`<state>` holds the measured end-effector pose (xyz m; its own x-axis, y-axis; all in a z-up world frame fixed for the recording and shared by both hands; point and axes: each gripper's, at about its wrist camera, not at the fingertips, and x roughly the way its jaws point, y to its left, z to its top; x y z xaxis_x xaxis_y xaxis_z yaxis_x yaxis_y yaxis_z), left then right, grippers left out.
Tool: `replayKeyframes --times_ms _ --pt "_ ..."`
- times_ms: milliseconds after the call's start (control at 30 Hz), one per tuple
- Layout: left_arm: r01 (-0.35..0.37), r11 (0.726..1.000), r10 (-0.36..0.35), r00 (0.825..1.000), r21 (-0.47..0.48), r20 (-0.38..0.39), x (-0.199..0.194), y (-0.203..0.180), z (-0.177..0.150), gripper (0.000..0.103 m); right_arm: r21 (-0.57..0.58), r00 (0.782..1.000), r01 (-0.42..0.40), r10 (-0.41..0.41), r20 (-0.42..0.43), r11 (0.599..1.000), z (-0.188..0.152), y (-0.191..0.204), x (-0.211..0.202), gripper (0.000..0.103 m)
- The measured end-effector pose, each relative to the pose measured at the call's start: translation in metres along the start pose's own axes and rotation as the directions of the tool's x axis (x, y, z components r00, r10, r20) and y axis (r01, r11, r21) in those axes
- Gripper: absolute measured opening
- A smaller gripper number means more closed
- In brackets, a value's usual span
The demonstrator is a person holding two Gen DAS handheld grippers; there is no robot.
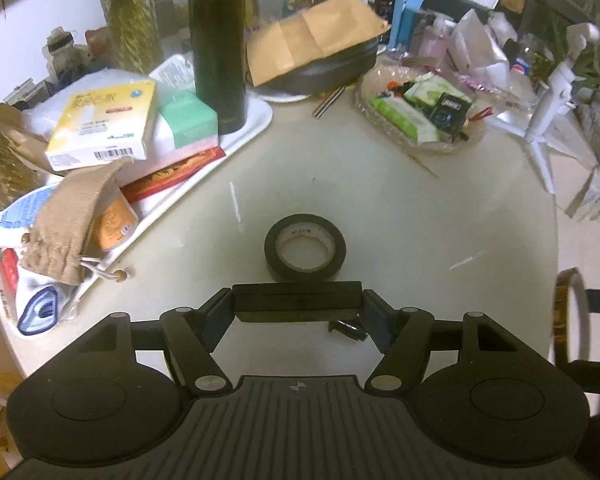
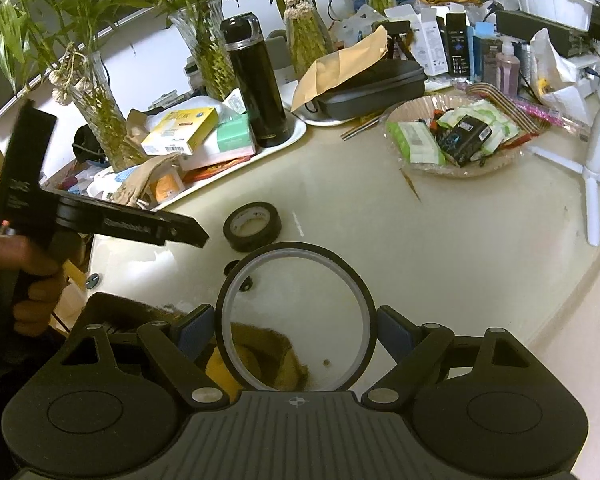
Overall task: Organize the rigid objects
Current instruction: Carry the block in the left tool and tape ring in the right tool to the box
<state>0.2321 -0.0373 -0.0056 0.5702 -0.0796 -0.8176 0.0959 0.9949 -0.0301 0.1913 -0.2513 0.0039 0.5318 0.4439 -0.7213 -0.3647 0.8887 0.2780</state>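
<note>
We see the left gripper clamped across the ends of a flat black rectangular block, its long axis crosswise, while the black tape roll lies flat on the cream table just ahead, nearer this hand than the right gripper, which grips a large thin ring.

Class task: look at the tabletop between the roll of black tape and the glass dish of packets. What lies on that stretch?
Only bare table between the black tape and the glass dish, apart from a thin brown stick near the dish. Both views show it.
</note>
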Motion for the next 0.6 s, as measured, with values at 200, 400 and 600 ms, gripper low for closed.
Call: replayKeyframes --times_ms 200,400,600 --pt "0.009 1.0 -0.01 0.999 0.016 0.035 -0.024 0.0 -0.006 0.068 -0.011 1.0 -0.01 0.01 0.002 1.0 -0.004 0.013 -0.005 0.088" --pt "0.024 1.0 -0.025 0.998 0.019 0.065 -0.049 0.003 -0.014 0.068 -0.018 1.0 -0.016 0.016 0.018 1.0 -0.003 0.026 -0.013 0.088" --pt "0.037 0.999 -0.04 0.996 0.029 0.085 -0.07 0.006 -0.024 0.068 -0.036 0.999 -0.013 0.014 0.029 0.999 -0.002 0.04 -0.023 0.088"
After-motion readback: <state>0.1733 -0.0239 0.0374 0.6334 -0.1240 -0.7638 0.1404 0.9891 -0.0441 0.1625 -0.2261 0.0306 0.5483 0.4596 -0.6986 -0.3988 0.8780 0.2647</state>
